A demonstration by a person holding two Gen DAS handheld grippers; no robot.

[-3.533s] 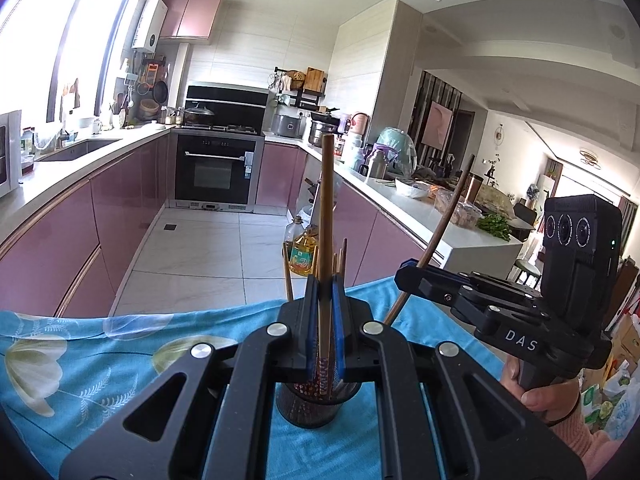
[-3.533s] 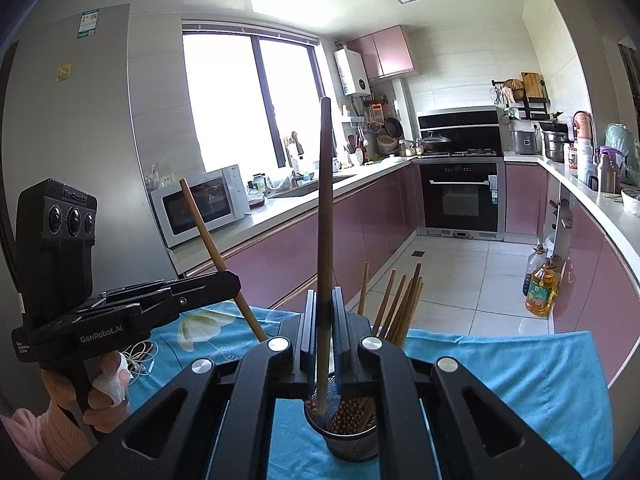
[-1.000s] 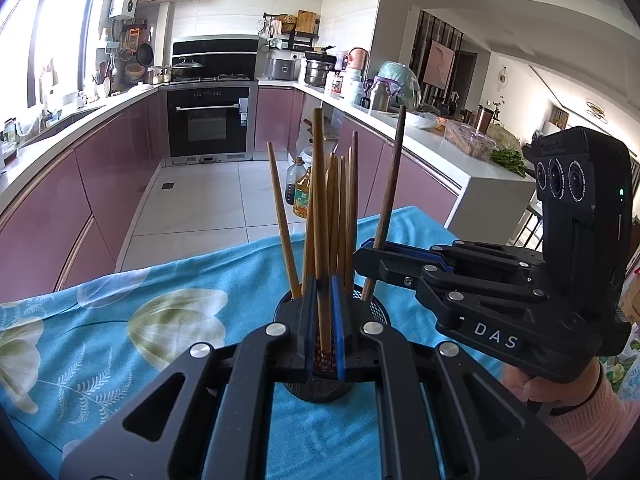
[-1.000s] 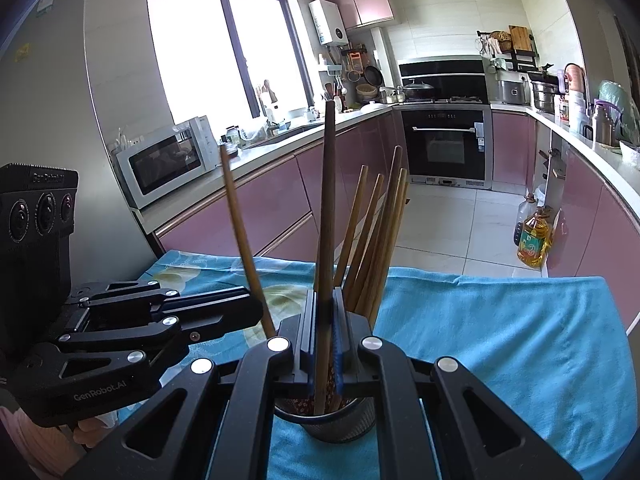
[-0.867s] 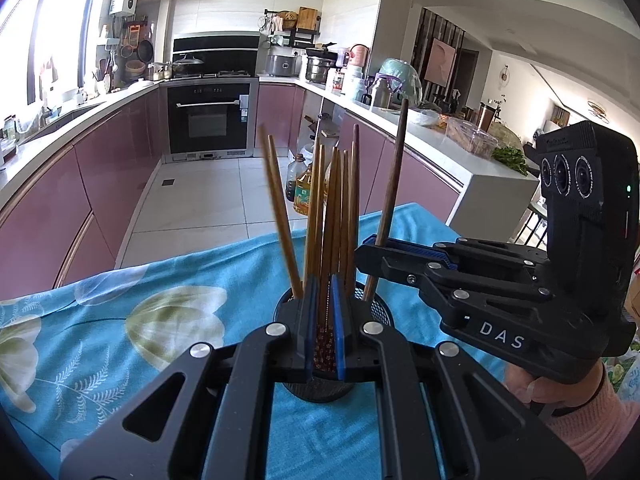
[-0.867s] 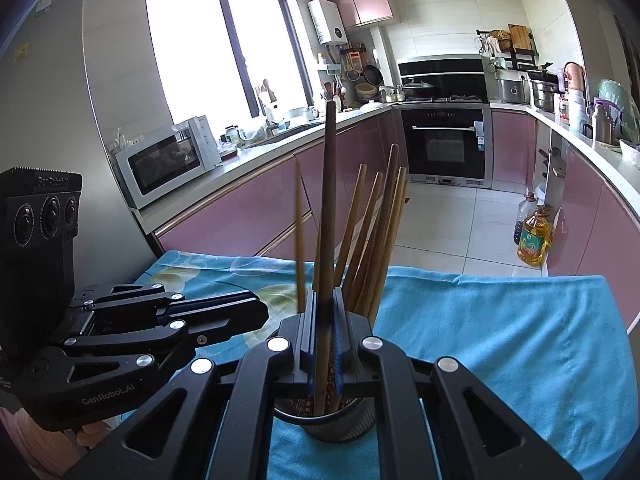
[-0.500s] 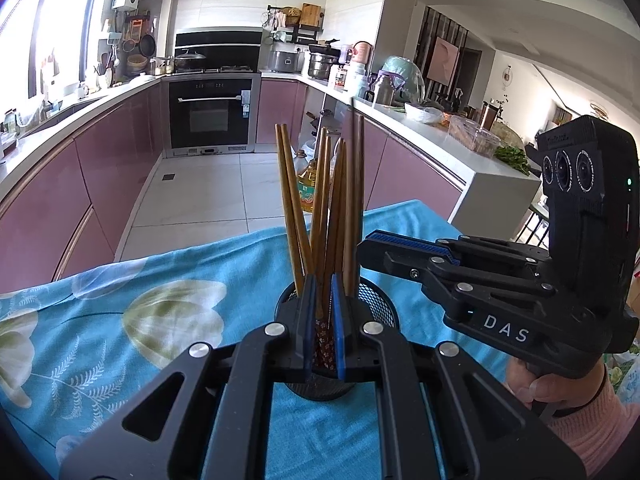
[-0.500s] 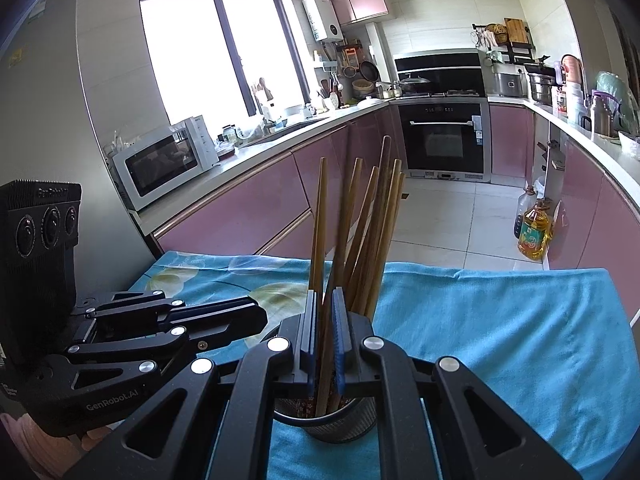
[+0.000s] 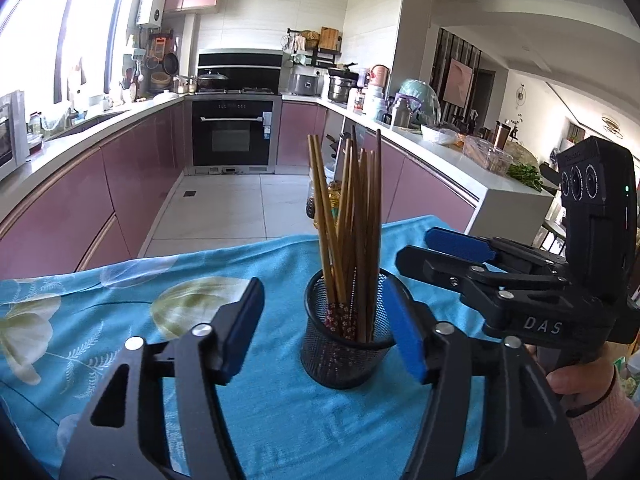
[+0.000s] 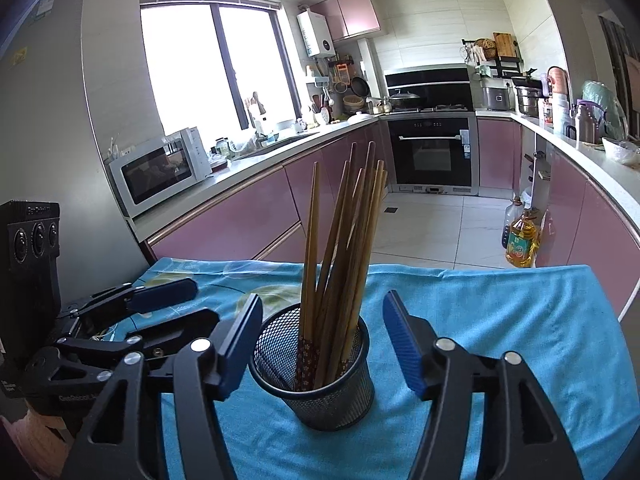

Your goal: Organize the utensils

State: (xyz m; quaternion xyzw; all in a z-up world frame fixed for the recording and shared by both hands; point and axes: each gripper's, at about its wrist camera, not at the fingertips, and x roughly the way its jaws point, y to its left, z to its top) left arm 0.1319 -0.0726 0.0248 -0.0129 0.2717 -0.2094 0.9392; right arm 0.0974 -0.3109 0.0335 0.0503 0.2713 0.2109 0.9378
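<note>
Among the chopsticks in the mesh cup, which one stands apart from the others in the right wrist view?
The leftmost chopstick: nearly upright, a gap separating it from the bundle leaning right in the mesh cup.

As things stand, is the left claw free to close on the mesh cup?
Probably yes: the left claw is open, its blue pads either side of the mesh cup, and nothing lies between them; the right claw also straddles it.

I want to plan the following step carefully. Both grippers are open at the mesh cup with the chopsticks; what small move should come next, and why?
Probably draw both grippers straight back from the mesh cup. The left gripper and right gripper are open and hold nothing, and the chopsticks all stand inside the cup. Their pads sit close beside its rim, so a sideways move might tip it.
</note>
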